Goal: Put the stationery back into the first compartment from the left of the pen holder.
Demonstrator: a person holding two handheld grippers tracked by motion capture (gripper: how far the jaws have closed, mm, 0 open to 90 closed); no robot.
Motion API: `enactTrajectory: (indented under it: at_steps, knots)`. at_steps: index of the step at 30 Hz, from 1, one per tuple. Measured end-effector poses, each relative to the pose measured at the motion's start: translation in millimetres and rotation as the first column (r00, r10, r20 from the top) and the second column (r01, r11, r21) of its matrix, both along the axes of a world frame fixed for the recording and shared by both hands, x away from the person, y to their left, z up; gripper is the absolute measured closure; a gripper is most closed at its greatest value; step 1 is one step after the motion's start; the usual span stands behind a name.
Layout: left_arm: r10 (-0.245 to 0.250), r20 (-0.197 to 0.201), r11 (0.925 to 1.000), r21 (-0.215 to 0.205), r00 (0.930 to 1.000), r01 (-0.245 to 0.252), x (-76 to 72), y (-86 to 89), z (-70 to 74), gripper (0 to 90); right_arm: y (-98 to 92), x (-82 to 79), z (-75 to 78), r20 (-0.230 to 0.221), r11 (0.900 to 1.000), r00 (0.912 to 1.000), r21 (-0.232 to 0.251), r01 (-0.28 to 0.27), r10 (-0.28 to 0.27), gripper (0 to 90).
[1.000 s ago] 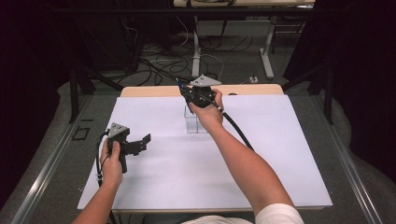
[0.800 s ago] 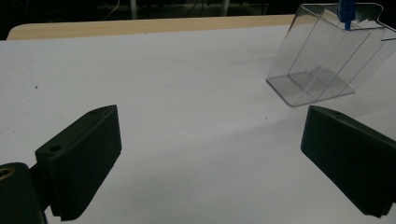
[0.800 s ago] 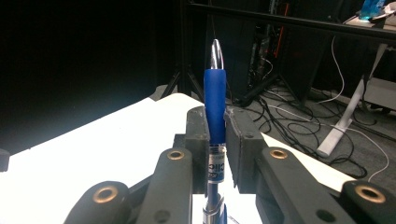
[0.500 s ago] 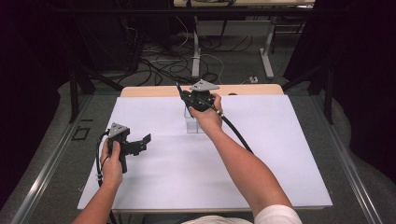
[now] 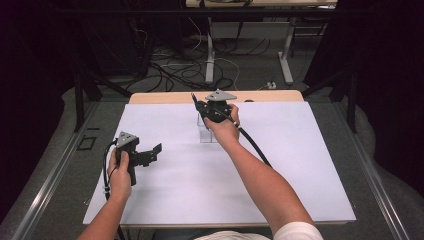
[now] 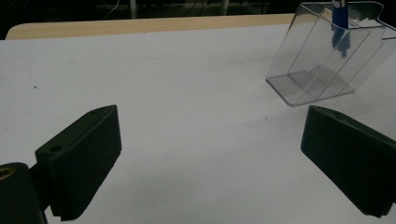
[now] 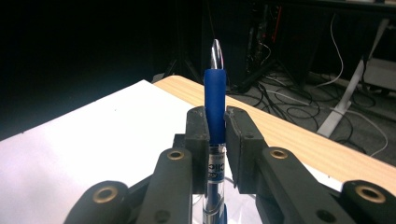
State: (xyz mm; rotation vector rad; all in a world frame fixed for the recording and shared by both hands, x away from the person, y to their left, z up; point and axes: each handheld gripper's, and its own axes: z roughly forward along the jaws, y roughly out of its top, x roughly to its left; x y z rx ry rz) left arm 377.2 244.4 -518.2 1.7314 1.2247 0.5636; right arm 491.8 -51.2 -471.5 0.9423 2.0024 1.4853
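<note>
Right tongs (image 7: 215,140): my jaws are clamped tight on the pen, one pad on each side of its barrel; in the high view they (image 5: 206,111) sit at about 12 o'clock on the tabletop, right over the holder.
Pen (image 7: 215,105): blue grip, clear barrel with print below it, standing upright between my right pads with its tip pointing up; in the left gripper view its lower end (image 6: 339,28) dips into the top of the holder.
Holder (image 6: 322,60): clear plastic with inner dividers, standing on the white sheet toward the far edge; from above it (image 5: 206,131) is just under my right hand (image 5: 225,127).
Left tongs (image 6: 210,158): my jaws stand wide apart with nothing between them; from above they (image 5: 152,152) hover at about 9 o'clock, well apart from the holder.
Tabletop (image 5: 280,165): covered by a white sheet, with a strip of wood (image 5: 270,95) showing along the far edge.
</note>
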Motion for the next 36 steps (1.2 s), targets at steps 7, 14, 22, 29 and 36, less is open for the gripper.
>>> enactTrajectory:
  at_steps: [7,14,22,29,36]
  knots:
    - [0.01,-0.003,0.9999,-0.002,0.9999,-0.01,0.9,-0.1,-0.8,4.8,-8.0,-1.2,-7.5,-0.066,0.998,0.9976,0.065,0.024,-0.02,79.3]
    - [0.012,-0.006,0.9999,0.001,0.9999,-0.012,0.9,1.3,-1.5,4.8,-15.6,-4.9,-7.7,-0.118,0.989,0.9927,0.139,0.041,-0.025,66.6]
    - [0.004,-0.007,1.0,0.004,1.0,-0.004,1.9,-1.0,-1.2,4.8,-27.1,-11.8,1.7,-0.114,0.988,0.9927,0.145,0.055,-0.039,44.7]
    - [-0.004,-0.003,1.0,0.007,1.0,0.004,1.9,-2.7,-1.3,4.8,-50.2,-17.3,-1.5,-0.113,0.989,0.9908,0.121,0.088,-0.074,39.7]
    - [-0.004,-0.008,1.0,0.004,1.0,0.004,2.3,-2.6,-1.6,4.8,-78.6,-28.1,-5.6,-0.117,0.989,0.9865,0.075,0.124,-0.115,36.4]
